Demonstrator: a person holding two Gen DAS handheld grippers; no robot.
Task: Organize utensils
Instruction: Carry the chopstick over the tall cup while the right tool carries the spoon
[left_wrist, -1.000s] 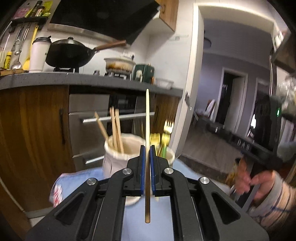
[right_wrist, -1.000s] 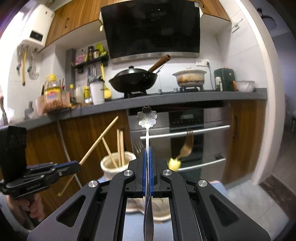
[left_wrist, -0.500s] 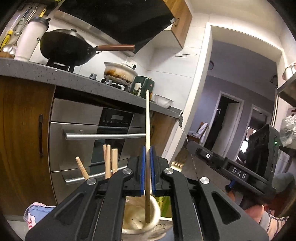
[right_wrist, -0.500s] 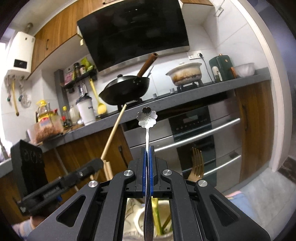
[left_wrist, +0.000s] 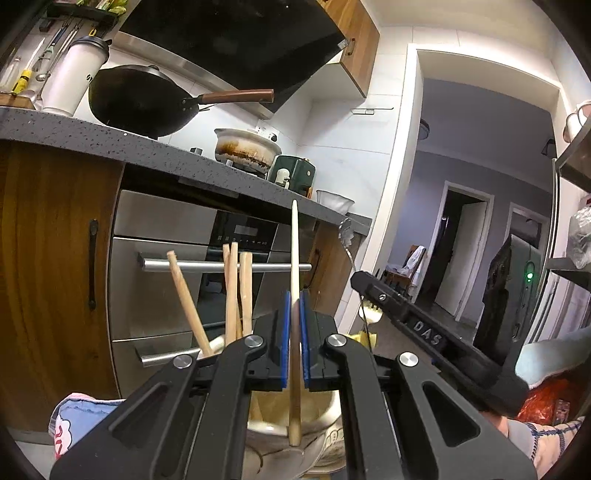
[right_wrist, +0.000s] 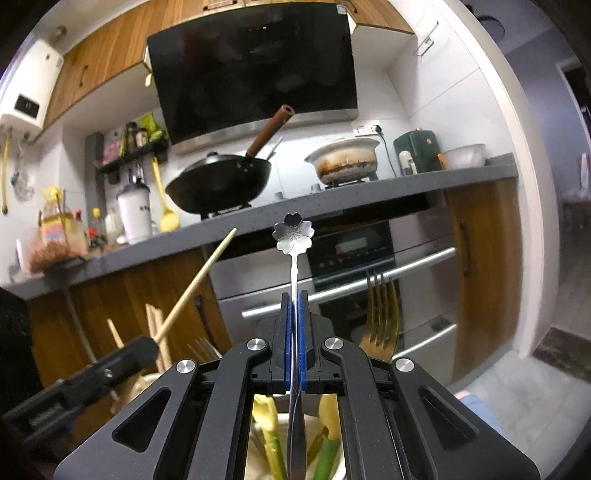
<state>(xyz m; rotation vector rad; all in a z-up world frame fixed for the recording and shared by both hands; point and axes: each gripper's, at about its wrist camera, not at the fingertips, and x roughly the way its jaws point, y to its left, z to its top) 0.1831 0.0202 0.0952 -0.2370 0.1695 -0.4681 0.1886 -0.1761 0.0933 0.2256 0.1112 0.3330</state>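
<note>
My left gripper (left_wrist: 293, 325) is shut on a pale wooden chopstick (left_wrist: 294, 258), held upright with its lower end over a cream ceramic holder (left_wrist: 328, 417) that has several wooden chopsticks (left_wrist: 236, 291) in it. My right gripper (right_wrist: 294, 325) is shut on a silver spoon with a flower-shaped handle end (right_wrist: 293, 234), held upright over a second holder (right_wrist: 314, 421) with a gold fork (right_wrist: 380, 317) and yellow-green utensils. The right gripper also shows in the left wrist view (left_wrist: 373, 288), to the right. The left gripper also shows in the right wrist view (right_wrist: 147, 350), at lower left.
A grey kitchen counter (left_wrist: 110, 142) with a black wok (left_wrist: 140, 99), a clay pot (left_wrist: 247, 149) and a white tumbler (left_wrist: 75, 74) runs behind. Below it are a steel oven (left_wrist: 177, 258) and wooden cabinets. A pale blue cloth (left_wrist: 77, 410) lies under the holders.
Both grippers have dropped closer to the holders. The chopstick's lower end now hangs at the cream holder's mouth, and the spoon's bowl is down over the second holder.
</note>
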